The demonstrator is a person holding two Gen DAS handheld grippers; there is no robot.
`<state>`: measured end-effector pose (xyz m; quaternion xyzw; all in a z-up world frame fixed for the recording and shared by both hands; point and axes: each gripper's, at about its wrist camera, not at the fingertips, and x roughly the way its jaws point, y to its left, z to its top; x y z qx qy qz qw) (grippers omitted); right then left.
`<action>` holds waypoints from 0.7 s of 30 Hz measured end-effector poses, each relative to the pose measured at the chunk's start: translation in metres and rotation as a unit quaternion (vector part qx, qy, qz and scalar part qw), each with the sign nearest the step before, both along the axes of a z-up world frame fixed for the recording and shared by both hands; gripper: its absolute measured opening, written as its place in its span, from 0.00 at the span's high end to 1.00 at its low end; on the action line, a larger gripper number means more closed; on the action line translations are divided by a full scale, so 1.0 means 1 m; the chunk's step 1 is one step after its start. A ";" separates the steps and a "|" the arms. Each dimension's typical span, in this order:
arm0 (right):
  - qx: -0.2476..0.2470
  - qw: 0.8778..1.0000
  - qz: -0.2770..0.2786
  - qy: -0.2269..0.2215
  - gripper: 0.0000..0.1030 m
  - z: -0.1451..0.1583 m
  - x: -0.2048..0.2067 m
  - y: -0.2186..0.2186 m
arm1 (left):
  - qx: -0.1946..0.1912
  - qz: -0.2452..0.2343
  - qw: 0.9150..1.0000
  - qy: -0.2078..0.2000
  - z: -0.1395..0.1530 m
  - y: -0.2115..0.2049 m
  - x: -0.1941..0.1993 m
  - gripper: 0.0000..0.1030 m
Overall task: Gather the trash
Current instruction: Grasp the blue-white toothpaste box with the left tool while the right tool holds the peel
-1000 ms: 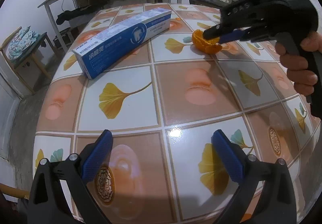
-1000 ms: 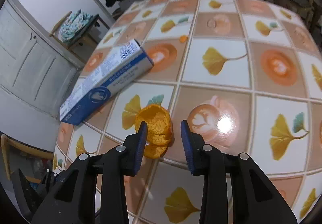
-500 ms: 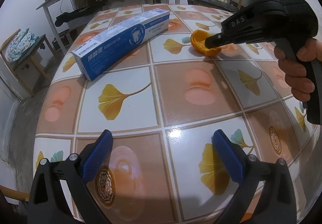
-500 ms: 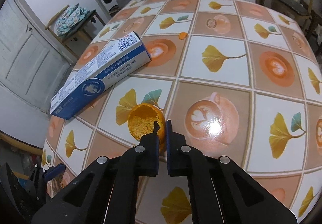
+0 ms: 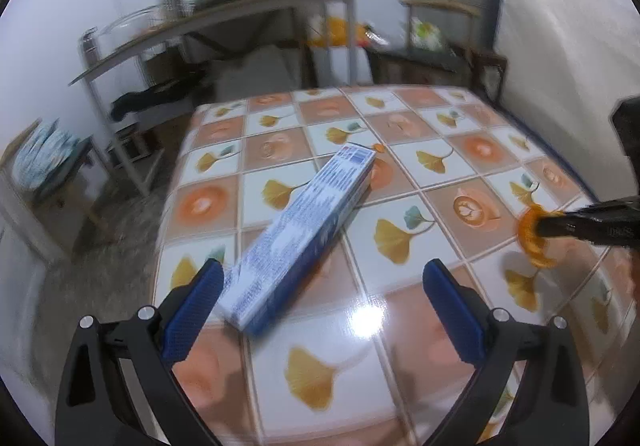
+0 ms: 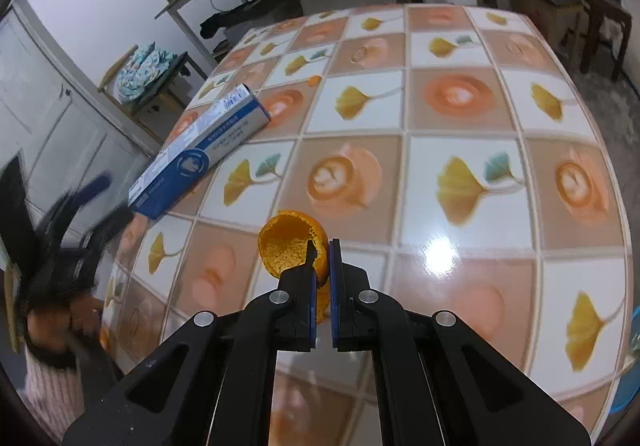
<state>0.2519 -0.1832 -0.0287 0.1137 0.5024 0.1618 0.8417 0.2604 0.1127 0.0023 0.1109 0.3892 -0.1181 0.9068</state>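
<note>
The right gripper [image 6: 320, 246] is pressed together on the orange peel [image 6: 286, 248]. In the right wrist view the two fingers stand in the lower middle of the frame, and the edge of the peel is pinched between their tips. The cup-shaped part of the peel sticks out to the upper left of the tips, with its hollow inside facing the camera. The peel appears lifted a little above the table [image 6: 460, 57], but I cannot tell this for sure.

In the left wrist view the same peel [image 5: 534, 242] shows at the right edge of the frame, held at the end of the dark tip of the right gripper [image 5: 540, 224], which comes in from the right.

The left gripper [image 5: 320, 298] is spread wide and holds nothing. Its blue pads [image 5: 194, 312] stand at the lower left and lower right of the frame. The toothpaste box [image 5: 304, 230] lies flat on the table [image 5: 460, 133], slanting from the lower left towards the centre of the frame. Its near end is just beside the left pad, but I cannot tell if they touch.

In the right wrist view the box [image 6: 202, 157] is in the left part of the frame, well apart from the peel. A small orange scrap [image 6: 316, 79] lies on the table above the far end of the box.
</note>
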 end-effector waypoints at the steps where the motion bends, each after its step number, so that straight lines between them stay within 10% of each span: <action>1: 0.005 1.000 -0.005 0.004 0.96 -0.002 -0.004 -0.006 | 0.014 -0.006 1.000 0.010 -0.001 -0.003 0.013 0.05; 7: 0.024 0.999 -0.034 0.019 0.96 -0.007 -0.014 -0.028 | 0.087 -0.030 0.995 0.038 -0.014 -0.021 0.063 0.06; 12: 0.030 0.998 -0.043 0.019 0.96 -0.006 -0.019 -0.039 | 0.119 -0.034 0.988 0.088 -0.036 -0.027 0.087 0.28; 21: 0.038 0.998 -0.047 0.011 0.96 0.003 -0.028 -0.046 | 0.048 -0.012 0.988 0.148 -0.032 -0.016 0.066 0.61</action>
